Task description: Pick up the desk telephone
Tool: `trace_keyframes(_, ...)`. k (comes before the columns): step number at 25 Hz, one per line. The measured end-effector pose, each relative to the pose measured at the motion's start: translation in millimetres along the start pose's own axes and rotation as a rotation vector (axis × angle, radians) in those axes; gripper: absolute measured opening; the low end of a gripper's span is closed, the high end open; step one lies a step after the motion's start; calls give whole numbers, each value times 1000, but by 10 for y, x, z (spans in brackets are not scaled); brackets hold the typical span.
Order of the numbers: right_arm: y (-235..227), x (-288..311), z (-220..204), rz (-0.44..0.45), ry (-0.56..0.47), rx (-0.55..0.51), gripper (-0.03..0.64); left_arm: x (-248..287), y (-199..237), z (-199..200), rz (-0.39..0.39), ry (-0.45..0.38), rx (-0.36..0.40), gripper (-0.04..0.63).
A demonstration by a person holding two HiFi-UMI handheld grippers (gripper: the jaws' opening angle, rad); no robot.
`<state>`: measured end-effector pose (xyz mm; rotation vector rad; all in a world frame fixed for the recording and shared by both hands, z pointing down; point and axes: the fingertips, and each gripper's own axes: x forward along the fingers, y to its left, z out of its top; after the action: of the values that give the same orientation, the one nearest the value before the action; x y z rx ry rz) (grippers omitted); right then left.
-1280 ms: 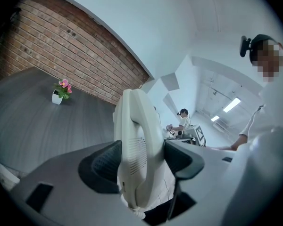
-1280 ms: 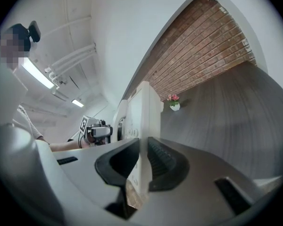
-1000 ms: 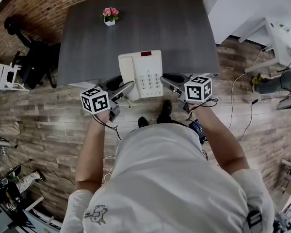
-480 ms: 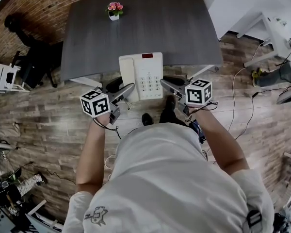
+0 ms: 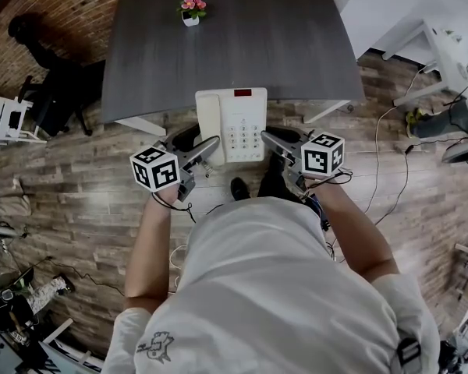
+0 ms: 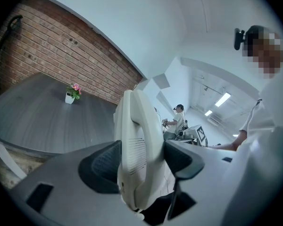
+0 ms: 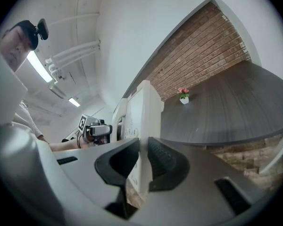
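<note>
Left side first: the left gripper (image 5: 200,146) sits at 8 o'clock of the cream-white plastic desk telephone (image 5: 230,125). In the left gripper view its jaws stand wide, and both black ribbed pads press the sides of the telephone's curved white handset (image 6: 136,145).

The telephone is gripped on its 2 sides by the 2 tools. Its far end lies over the near edge of the dark grey rectangular desk (image 5: 234,45) and its near end over the wood-plank floor (image 5: 78,201). At 11 o'clock from it, far back on the desk, stands a small white pot of pink flowers (image 5: 191,11).

Over to the right: the right gripper (image 5: 271,135) comes in at 4 o'clock. In the right gripper view its jaws are narrow, pinched onto the thin right edge of the telephone's base (image 7: 142,121).
</note>
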<state>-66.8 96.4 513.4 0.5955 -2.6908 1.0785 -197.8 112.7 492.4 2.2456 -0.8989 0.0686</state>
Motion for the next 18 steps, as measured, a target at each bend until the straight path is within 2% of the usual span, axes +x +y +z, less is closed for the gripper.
trace_keyframes(18, 50, -40, 44, -16, 8, -9, 63, -17, -33, 13, -10, -16, -11, 302)
